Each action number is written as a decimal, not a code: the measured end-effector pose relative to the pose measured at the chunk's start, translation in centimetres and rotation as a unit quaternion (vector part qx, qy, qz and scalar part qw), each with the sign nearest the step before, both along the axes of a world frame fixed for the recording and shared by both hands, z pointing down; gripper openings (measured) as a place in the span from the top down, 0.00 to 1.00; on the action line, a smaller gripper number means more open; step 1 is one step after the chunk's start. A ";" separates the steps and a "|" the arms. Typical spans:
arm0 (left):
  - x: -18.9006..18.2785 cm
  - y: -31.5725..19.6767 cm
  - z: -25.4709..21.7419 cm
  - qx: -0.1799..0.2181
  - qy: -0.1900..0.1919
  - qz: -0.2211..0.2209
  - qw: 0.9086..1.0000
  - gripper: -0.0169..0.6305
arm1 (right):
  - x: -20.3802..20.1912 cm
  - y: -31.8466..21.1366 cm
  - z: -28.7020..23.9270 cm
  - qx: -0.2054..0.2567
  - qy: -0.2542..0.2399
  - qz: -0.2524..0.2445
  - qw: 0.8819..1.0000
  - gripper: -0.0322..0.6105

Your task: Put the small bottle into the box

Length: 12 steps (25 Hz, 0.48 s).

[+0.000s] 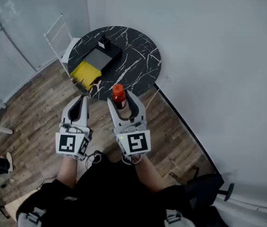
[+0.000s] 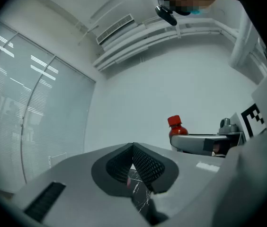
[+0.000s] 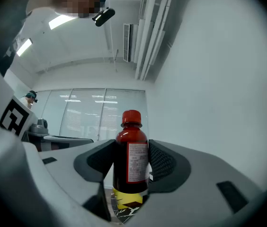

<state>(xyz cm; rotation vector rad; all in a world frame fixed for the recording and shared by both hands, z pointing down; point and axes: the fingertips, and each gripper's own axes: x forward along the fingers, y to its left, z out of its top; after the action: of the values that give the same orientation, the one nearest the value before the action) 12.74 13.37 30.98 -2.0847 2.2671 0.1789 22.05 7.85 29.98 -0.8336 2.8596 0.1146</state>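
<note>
Hiding lower body of small bottle (image 1: 118, 93): right gripper (image 1: 121, 100) clamped on it, upright | left gripper (image 1: 81, 100) jaws together, at its 9 o'clock | black box (image 1: 97, 58) at 11 o'clock on marble table (image 1: 140, 56)

The left gripper (image 1: 82, 100) and right gripper (image 1: 120, 100) sit side by side at centre frame, pointing up-frame from bare forearms (image 1: 67, 171). Left jaws are pressed together and empty; right jaws clamp the small bottle (image 1: 118, 94) upright.

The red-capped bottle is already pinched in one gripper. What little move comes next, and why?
Probably carry it forward and slightly left. The right hand-held gripper is shut on the small bottle, held short of the open box, which lies farther ahead on the round table.
</note>
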 end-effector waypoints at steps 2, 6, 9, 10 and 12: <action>0.4 0.1 0.1 -0.004 -0.004 0.001 1.000 0.98 | 0.1 0.2 0.0 -0.001 0.000 -0.003 1.000 0.62; 0.5 0.3 0.1 -0.009 -0.002 0.001 1.000 0.98 | 0.0 0.5 -0.3 0.000 0.001 -0.007 1.000 0.62; -0.2 0.6 0.2 -0.008 -0.004 0.000 1.000 0.98 | -0.8 1.0 -0.2 0.006 0.004 -0.015 1.000 0.62; -0.5 0.7 0.3 -0.009 -0.003 -0.002 1.000 0.98 | -1.2 1.2 -0.1 0.005 0.004 -0.018 1.000 0.62; -1.4 1.2 0.7 -0.012 0.000 -0.005 1.000 0.98 | -2.0 1.5 0.1 0.000 0.005 -0.023 1.000 0.62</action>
<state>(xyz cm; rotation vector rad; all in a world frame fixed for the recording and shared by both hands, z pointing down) 11.39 14.58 31.64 -2.0838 2.2900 0.1527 20.09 9.39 30.08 -0.7685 2.8857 0.1145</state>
